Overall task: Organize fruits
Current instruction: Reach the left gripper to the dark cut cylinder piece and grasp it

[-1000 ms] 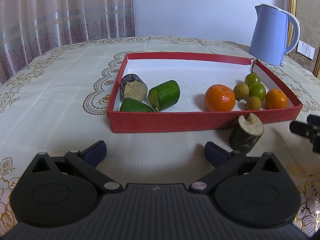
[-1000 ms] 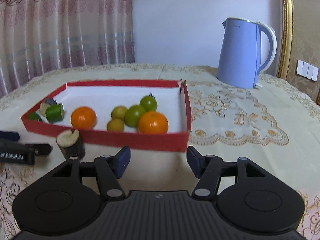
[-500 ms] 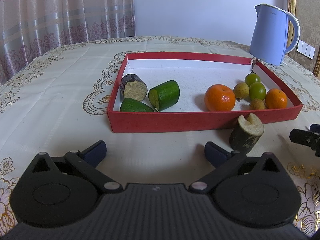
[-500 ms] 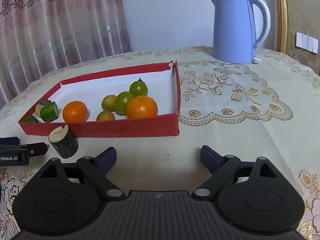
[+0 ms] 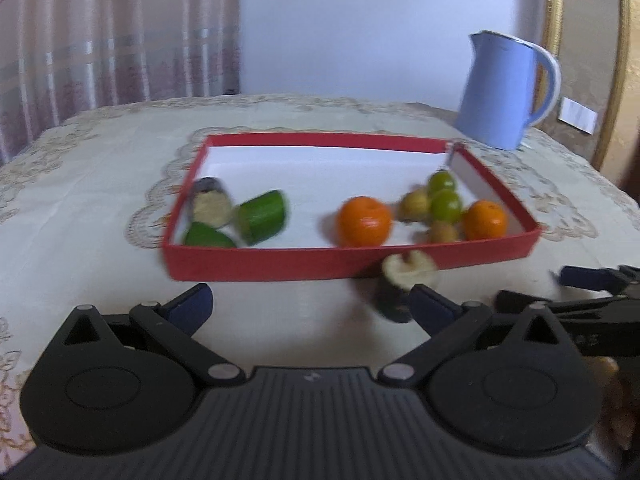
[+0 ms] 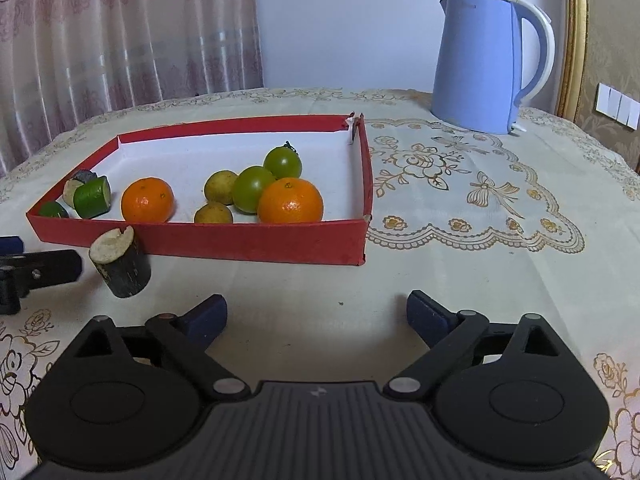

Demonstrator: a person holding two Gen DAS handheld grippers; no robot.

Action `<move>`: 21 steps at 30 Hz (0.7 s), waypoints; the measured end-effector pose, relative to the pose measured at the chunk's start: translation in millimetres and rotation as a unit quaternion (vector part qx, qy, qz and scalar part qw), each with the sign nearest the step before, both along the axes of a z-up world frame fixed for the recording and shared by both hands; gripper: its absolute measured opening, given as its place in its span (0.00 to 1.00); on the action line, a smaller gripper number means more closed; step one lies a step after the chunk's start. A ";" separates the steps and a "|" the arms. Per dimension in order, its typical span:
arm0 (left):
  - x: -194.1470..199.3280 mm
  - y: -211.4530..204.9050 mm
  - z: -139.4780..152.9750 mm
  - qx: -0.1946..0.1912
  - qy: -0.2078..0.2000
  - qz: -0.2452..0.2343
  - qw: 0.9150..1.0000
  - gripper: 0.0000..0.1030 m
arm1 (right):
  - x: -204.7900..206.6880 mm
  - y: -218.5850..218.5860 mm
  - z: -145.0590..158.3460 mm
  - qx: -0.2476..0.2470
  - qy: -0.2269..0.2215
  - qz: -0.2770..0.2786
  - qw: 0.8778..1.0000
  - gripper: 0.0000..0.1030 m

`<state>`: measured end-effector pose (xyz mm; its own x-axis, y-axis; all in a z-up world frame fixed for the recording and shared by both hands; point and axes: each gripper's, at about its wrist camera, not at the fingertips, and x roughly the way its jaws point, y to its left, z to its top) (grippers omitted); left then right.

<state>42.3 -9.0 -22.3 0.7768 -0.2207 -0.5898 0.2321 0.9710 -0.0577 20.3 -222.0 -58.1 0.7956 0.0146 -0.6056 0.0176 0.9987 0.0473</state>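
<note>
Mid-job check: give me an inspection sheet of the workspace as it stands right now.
Surface: table under an embroidered cream cloth.
Job's things: red tray holds two oranges, small green and yellowish fruits, cut green pieces at its left end; dark cut stub stands outside against the front wall.
Clutter: blue kettle behind the tray.
Grippers: left gripper open, empty; right gripper opening, nothing between.
Cables: nothing seen.
Surroundings: curtain, wall, gold frame.

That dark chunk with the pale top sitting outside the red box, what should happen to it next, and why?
Probably the left gripper should ease forward and to its right so its open jaws straddle the dark chunk. It is the only piece on the tablecloth, just outside the red box, while the other pieces already lie inside. The right gripper has nothing between its opening jaws.
</note>
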 end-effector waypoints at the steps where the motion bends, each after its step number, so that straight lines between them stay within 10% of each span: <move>1: 0.0 -4.0 0.9 -0.003 0.000 -0.005 1.000 1.00 | 0.1 0.2 0.0 -0.001 0.000 0.000 1.000 0.94; 21: 26.8 -29.6 -18.8 0.004 0.034 0.020 0.999 1.00 | -0.4 -0.4 -0.1 -0.001 0.000 0.000 1.000 0.95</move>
<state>69.1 -38.6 -41.0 0.7436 -0.1849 -0.6426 0.1888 0.9800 -0.0635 20.0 -222.5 -58.2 0.7956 0.0134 -0.6057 0.0176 0.9988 0.0452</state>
